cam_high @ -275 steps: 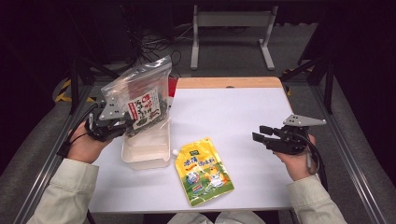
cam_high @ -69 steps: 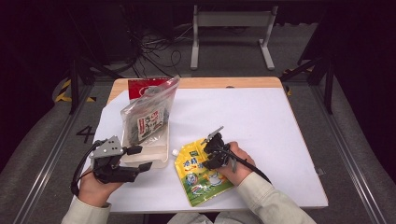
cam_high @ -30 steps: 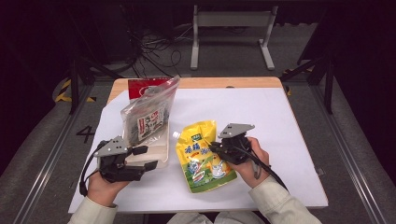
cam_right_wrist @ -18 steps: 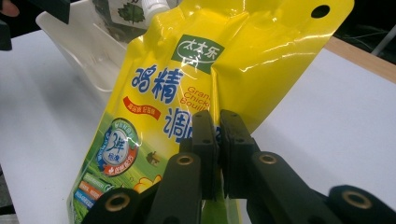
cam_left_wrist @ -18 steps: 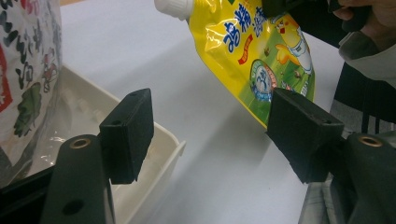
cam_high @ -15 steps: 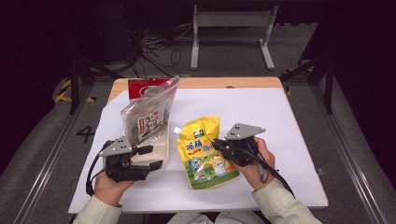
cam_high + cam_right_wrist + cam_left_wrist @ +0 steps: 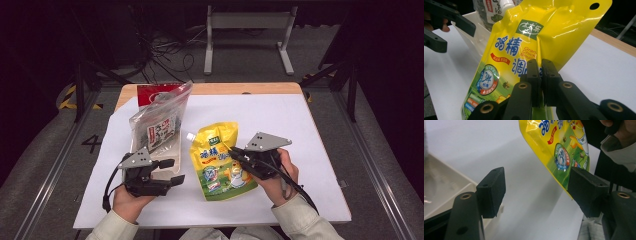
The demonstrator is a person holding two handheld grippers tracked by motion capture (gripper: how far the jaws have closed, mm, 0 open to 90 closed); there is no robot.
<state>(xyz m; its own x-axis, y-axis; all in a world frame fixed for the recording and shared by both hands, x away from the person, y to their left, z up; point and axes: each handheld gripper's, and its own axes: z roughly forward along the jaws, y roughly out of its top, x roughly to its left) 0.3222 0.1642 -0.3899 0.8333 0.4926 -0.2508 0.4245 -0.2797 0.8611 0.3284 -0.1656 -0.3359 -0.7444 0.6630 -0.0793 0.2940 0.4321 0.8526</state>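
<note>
lifting the yellow pouch [image 7: 220, 159] off the white table [image 7: 310, 150] looks like the step going on here. the right gripper [image 7: 235, 154] has its jaws pressed together on a fold of the pouch's edge, and in the right gripper view the film is puckered between the pads, so the pouch [image 7: 524, 50] hangs tilted with its bottom end near the table. my guess is the trick is keeping that pinch firm and carrying it slowly, since slick film like that could slip out.

the left gripper [image 7: 172, 171] sits just left of the pouch with its jaws spread and nothing between them; in the left gripper view the pouch's lower corner [image 7: 560, 150] is right by one pad, so it could come in to steady the bottom.

stuff nearby: a shallow clear tray [image 7: 165, 167] with a clear bag of dark snacks [image 7: 159, 127] leaning in it, the bag standing tall. if the pouch is meant for that tray, the bag takes up much of the room, and the spout [image 7: 505, 4] could catch it.
</note>
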